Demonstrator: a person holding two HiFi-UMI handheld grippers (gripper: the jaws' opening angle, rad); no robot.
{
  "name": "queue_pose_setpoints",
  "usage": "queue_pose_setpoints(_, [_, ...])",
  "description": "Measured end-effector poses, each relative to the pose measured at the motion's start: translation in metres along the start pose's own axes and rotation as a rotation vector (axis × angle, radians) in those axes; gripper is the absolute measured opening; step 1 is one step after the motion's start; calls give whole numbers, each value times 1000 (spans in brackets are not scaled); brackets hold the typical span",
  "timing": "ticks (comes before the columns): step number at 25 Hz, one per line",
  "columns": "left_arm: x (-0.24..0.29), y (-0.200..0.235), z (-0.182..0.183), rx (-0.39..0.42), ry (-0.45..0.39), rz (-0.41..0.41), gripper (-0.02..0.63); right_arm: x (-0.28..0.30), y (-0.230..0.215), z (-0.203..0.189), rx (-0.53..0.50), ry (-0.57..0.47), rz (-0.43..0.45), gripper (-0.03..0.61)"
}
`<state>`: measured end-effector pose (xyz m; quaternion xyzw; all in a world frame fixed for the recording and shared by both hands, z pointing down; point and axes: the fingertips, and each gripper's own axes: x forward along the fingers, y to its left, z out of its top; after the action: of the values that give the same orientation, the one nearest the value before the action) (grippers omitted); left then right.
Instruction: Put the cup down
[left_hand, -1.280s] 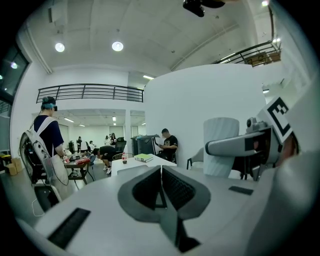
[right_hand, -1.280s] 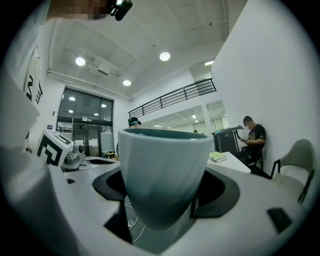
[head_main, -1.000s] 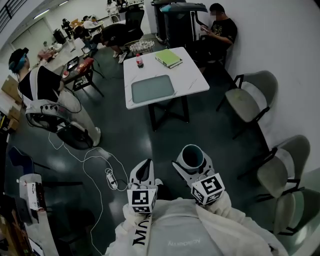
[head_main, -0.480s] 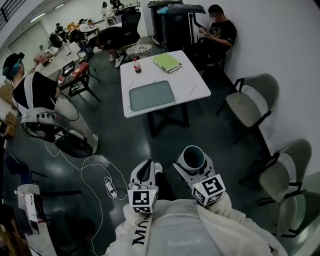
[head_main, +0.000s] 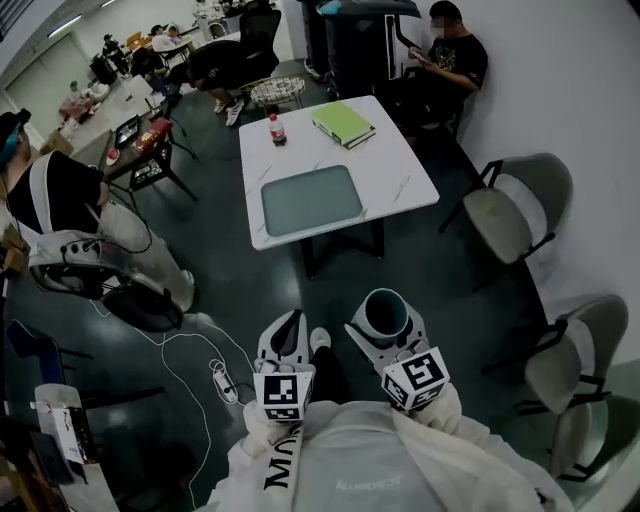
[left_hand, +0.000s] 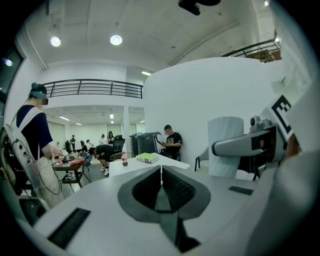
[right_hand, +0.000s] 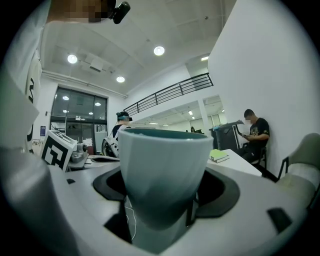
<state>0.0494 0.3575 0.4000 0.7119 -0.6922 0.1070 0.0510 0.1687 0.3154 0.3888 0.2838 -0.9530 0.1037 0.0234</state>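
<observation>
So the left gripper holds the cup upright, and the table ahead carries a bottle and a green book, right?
No: the right gripper holds the cup upright, as the right gripper view shows; the table does carry a bottle and a green book.

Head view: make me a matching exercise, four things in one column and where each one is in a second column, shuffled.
Things:
1. cup
2. bottle
3. book
4. tray

Places:
A. flat on the near half of the table
B. far side of the table, right of the bottle
C. between the jaws of the right gripper
D. upright near the table's far left corner

Pairs: 1-C, 2-D, 3-B, 4-A
</observation>
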Motion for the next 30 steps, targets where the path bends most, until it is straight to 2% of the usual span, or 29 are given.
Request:
queue_pose_setpoints(7, [42, 41, -14, -31, 54, -7, 14, 61, -15, -6, 23, 48, -5, 373])
queue_pose_setpoints(22, [166, 143, 14, -22, 66, -72, 14, 213, -57, 24, 25, 77, -41, 373])
queue_pose_setpoints(30, [210, 188, 19, -25, 68, -109, 14, 276, -66, 30, 24, 95, -61, 373])
